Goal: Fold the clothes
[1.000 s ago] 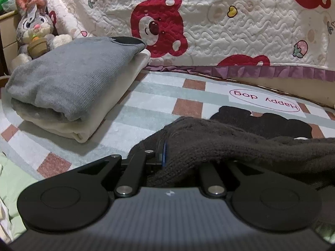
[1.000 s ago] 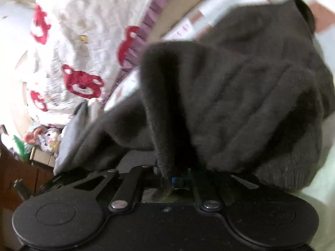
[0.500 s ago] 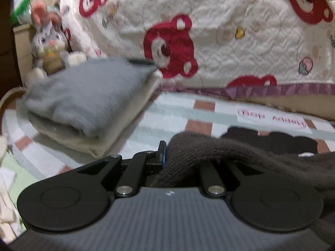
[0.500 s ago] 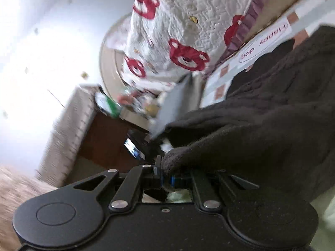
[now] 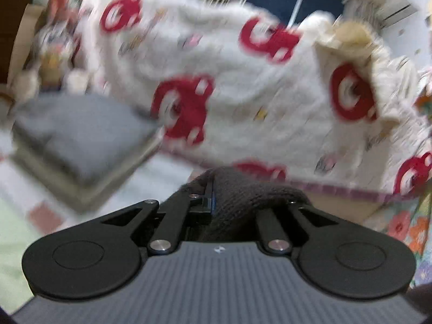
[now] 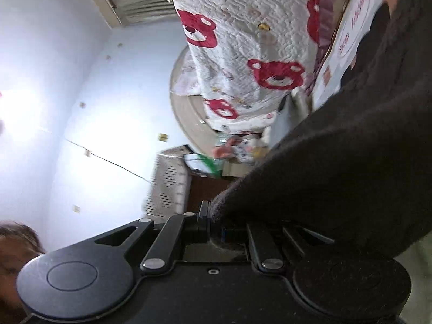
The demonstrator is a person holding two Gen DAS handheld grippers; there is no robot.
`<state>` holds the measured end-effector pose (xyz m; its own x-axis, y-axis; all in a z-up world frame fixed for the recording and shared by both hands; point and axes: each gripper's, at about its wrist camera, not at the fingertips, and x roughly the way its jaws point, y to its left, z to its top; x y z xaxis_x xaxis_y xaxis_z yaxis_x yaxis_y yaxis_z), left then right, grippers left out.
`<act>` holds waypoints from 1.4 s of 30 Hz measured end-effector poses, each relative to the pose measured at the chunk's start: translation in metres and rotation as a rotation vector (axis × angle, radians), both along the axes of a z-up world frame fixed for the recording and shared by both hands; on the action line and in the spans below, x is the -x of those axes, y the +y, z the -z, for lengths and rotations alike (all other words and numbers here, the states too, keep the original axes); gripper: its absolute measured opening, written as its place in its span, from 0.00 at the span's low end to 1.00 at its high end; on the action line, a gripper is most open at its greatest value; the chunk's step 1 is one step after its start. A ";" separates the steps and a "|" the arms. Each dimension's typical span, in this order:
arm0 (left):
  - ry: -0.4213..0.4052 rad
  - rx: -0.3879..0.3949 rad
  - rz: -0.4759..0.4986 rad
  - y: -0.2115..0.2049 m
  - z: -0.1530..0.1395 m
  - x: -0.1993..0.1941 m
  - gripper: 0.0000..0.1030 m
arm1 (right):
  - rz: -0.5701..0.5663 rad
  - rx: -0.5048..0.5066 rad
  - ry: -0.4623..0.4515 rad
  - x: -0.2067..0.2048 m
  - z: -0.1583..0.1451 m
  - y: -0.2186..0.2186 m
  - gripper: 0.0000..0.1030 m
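Left wrist view: dark knit sweater (image 5: pixel 243 189) is clamped by the left gripper (image 5: pixel 216 202); another edge (image 6: pixel 337 175) is pinched in the right gripper (image 6: pixel 216 221); garment is held aloft, apparently mid-fold; laying flat on the bed (image 5: pixel 167 167) is called for.

The left wrist view is aimed level along its claw (image 5: pixel 213 202) toward the bear-print quilt (image 5: pixel 243 86), heavily blurred. The right wrist view is rolled sideways; the same quilt (image 6: pixel 243 40) is shared.

The dark brown knitted sweater (image 5: pixel 243 191) drapes over the left gripper (image 5: pixel 216 189), hiding its right finger. In the left wrist view, motion blur smears the white quilt with red bears (image 5: pixel 243 86) and, at nine o'clock, the folded grey garment (image 5: pixel 81 132). The right gripper (image 6: pixel 216 218) has fingertips buried under knit that runs off the three o'clock edge.
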<state>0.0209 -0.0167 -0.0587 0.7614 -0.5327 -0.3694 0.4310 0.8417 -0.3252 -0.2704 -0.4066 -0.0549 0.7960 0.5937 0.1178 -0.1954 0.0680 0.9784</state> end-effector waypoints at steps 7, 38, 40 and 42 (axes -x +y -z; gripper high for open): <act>0.211 -0.283 -0.036 -0.025 0.039 -0.034 0.09 | 0.113 0.315 0.127 -0.022 -0.013 -0.016 0.10; 0.022 -0.307 0.618 -0.102 0.021 0.123 0.58 | 0.426 0.954 0.183 -0.061 -0.027 -0.041 0.10; 0.017 -0.343 0.645 -0.113 0.025 0.124 0.59 | 0.429 0.945 0.168 -0.063 -0.028 -0.042 0.10; 0.020 -0.360 0.638 -0.119 0.024 0.123 0.59 | 0.428 0.945 0.155 -0.062 -0.028 -0.043 0.10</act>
